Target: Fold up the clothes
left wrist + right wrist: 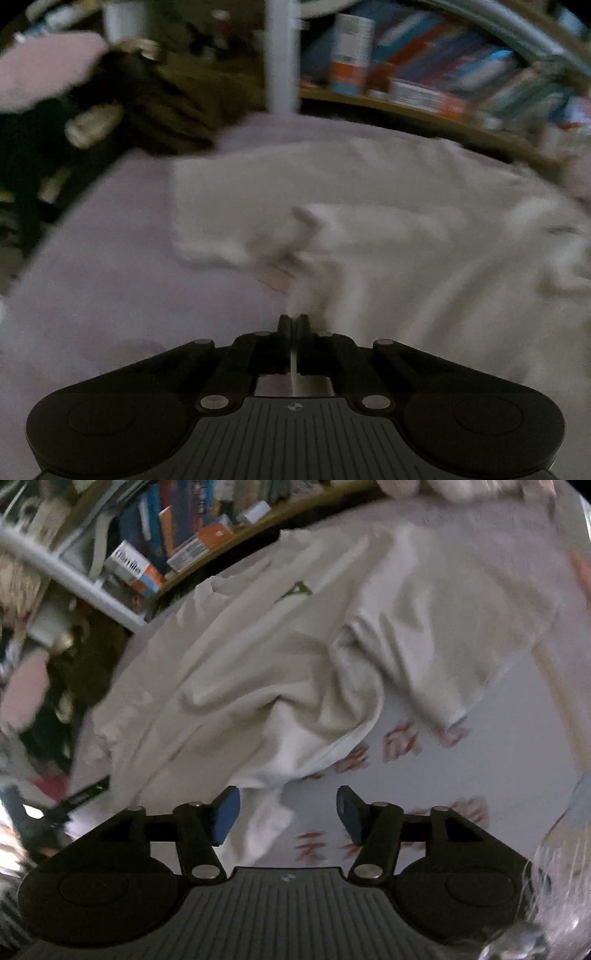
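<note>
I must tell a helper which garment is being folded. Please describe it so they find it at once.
Below the bookshelf lies a pale bedsheet with red marks. On it sprawls the cream sweatshirt, the only garment with a small green emblem.

Both grippers are black, with silver pivot screws, round side housings and a ribbed grey base; the right gripper [288, 814] carries blue pads [226, 814]
</note>
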`<move>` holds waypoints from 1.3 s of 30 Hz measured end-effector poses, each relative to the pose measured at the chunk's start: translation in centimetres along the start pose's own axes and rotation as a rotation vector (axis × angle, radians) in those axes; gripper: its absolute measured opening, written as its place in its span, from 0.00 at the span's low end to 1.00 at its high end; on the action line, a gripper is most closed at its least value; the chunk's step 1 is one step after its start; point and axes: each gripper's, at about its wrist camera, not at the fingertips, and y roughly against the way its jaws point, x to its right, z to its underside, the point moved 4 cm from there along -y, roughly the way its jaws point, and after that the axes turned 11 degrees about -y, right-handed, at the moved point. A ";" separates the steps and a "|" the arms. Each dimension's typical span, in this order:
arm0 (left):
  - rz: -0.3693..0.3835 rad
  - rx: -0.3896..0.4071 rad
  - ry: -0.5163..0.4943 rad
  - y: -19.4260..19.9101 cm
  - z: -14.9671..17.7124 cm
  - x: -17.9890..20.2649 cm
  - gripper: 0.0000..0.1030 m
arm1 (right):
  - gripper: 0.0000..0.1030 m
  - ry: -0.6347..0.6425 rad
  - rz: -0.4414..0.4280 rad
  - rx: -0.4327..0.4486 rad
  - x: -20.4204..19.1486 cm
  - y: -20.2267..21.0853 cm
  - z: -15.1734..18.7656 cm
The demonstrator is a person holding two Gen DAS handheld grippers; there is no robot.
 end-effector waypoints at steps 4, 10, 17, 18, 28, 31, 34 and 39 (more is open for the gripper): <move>0.024 0.049 0.003 0.1 -1.6 -1.9 0.08 | 0.57 -0.002 -0.002 -0.034 -1.9 -1.8 1.6; 0.112 0.105 -0.036 4.0 1.0 -2.9 0.19 | 0.22 0.165 0.084 -0.017 -4.5 -3.9 4.5; 0.219 0.061 -0.182 9.4 6.8 -2.0 0.57 | 0.05 0.283 0.144 0.077 -2.2 6.2 3.0; 0.231 0.052 -0.200 10.0 7.5 -1.8 0.58 | 0.05 0.249 0.183 0.126 -1.1 8.2 2.1; 0.338 -0.028 -0.302 11.1 11.1 1.7 0.63 | 0.45 0.209 0.377 0.192 3.7 10.3 3.4; 0.318 -0.030 -0.275 11.5 11.5 2.3 0.63 | 0.48 0.292 0.448 0.166 4.7 9.5 4.9; 0.264 -0.038 -0.263 11.5 11.8 3.3 0.59 | 0.52 0.349 0.470 0.149 6.1 9.4 5.8; 0.170 -0.053 -0.243 11.1 11.4 3.7 0.05 | 0.50 0.311 0.367 0.090 7.8 8.6 6.9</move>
